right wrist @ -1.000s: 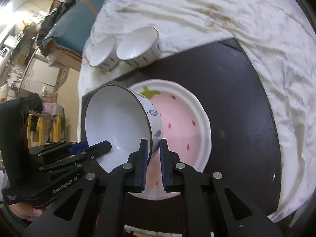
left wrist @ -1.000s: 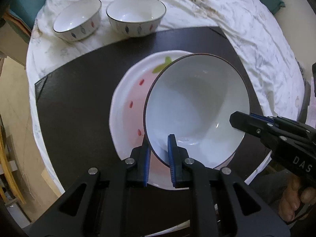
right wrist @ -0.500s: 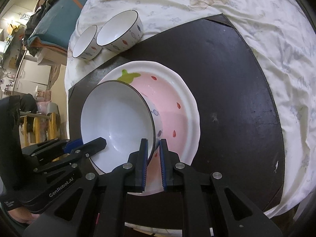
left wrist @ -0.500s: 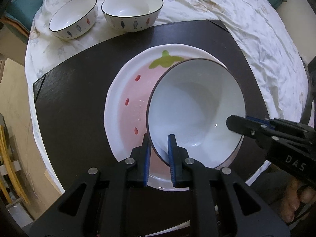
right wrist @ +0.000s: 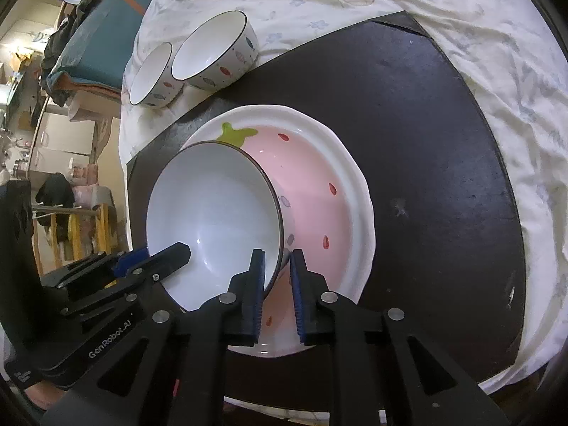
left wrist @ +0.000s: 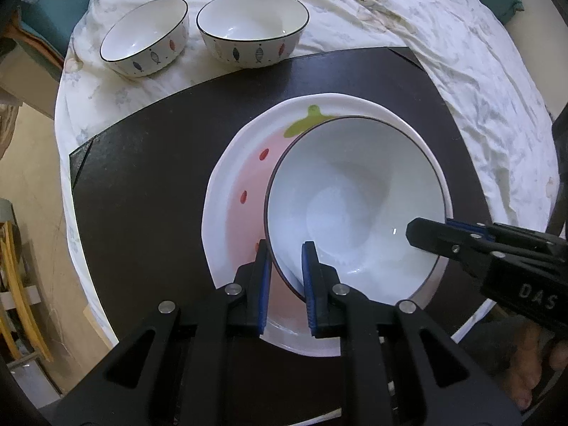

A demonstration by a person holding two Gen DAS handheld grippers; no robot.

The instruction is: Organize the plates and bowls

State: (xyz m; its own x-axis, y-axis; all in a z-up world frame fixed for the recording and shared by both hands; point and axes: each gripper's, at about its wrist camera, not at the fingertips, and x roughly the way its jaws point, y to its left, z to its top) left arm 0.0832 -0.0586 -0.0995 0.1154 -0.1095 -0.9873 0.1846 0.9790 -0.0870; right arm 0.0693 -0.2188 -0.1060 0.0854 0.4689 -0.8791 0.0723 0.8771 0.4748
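The left hand-held gripper [left wrist: 286,266] straddles the near rim of the large white ceramic bowl with a dark rim [left wrist: 355,209], its fingers slightly parted around the wall. The right hand-held gripper [right wrist: 277,269] likewise brackets that bowl's opposite rim, narrowly apart. The bowl rests tilted in the pink strawberry-patterned plate [right wrist: 319,191] on the dark square mat [right wrist: 408,124]. Beyond the plate, two smaller white fish-patterned bowls [left wrist: 252,33] stand side by side on the white cloth-covered counter [left wrist: 443,35].

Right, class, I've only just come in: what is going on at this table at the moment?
A person holds a tool in each hand. The left tool and right tool both straddle the rim of a large white bowl, tilted over a strawberry-pattern plate on a dark mat. Two smaller fish-pattern bowls sit apart on the tablecloth.
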